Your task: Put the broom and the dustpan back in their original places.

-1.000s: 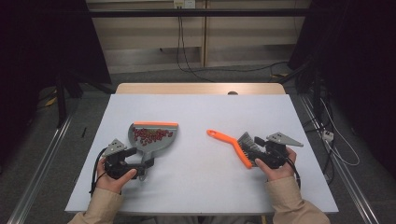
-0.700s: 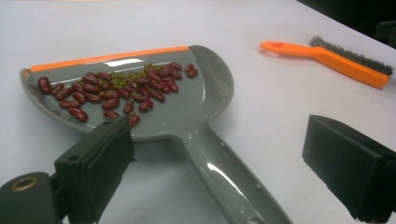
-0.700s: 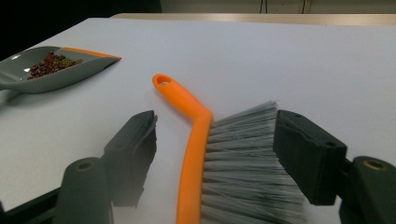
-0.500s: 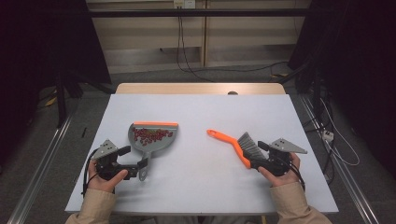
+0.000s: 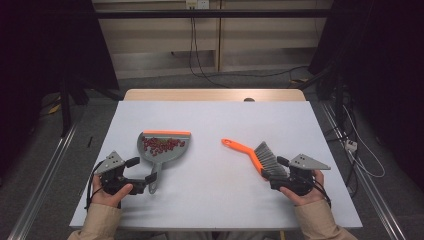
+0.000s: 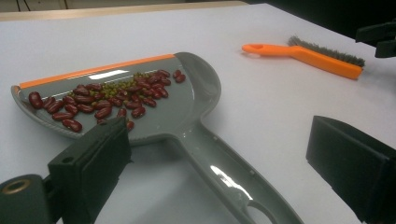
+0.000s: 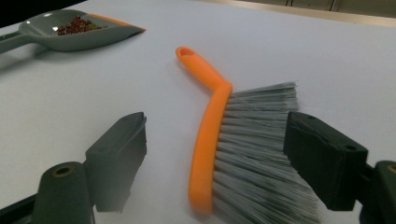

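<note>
Both grippers open, beans already gathered in the dustpan

Right gripper [image 5: 282, 170] has just been opening its jaws, and in the right gripper view they stand wide apart on either side of the orange-handled brush [image 7: 233, 140], whose bristle end lies between them on the table [image 5: 210, 120] with neither pad pressing on it. Left gripper [image 5: 142, 170] is likewise spread, its jaws flanking the handle of the grey dustpan [image 6: 187, 107] without touching it. Red kidney beans [image 6: 93, 105] and a few small green beans [image 6: 119, 86] sit heaped in the pan behind its orange lip, and no loose beans can be seen on the tabletop, so the sweeping looks finished and both tools look set down; emptying the pan may be what is left.
</note>
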A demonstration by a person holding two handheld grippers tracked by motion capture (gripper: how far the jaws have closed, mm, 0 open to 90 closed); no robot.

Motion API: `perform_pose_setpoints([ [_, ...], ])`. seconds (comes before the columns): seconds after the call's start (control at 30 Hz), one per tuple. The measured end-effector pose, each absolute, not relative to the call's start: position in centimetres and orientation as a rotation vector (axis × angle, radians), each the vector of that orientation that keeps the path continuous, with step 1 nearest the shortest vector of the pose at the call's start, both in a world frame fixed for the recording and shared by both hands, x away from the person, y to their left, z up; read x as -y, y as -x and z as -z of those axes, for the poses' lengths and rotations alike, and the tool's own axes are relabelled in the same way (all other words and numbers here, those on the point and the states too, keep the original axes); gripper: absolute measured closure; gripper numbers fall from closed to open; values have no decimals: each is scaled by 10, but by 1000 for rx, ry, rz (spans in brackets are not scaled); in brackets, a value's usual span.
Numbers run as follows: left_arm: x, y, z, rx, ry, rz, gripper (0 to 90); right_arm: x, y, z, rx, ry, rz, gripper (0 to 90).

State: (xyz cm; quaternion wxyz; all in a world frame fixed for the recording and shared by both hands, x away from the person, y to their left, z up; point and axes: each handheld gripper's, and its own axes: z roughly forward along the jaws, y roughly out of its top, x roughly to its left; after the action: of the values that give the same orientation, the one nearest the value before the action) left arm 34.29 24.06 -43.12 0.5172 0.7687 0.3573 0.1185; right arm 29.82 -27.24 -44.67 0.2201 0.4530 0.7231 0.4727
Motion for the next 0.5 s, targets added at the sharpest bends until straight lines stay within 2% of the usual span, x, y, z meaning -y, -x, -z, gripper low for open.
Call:
perform_pose_setpoints([
  [0.5,-247,-341,435,-847,-1855,-273,61,281,-294,450,-2025,-1248,-1278,201],
])
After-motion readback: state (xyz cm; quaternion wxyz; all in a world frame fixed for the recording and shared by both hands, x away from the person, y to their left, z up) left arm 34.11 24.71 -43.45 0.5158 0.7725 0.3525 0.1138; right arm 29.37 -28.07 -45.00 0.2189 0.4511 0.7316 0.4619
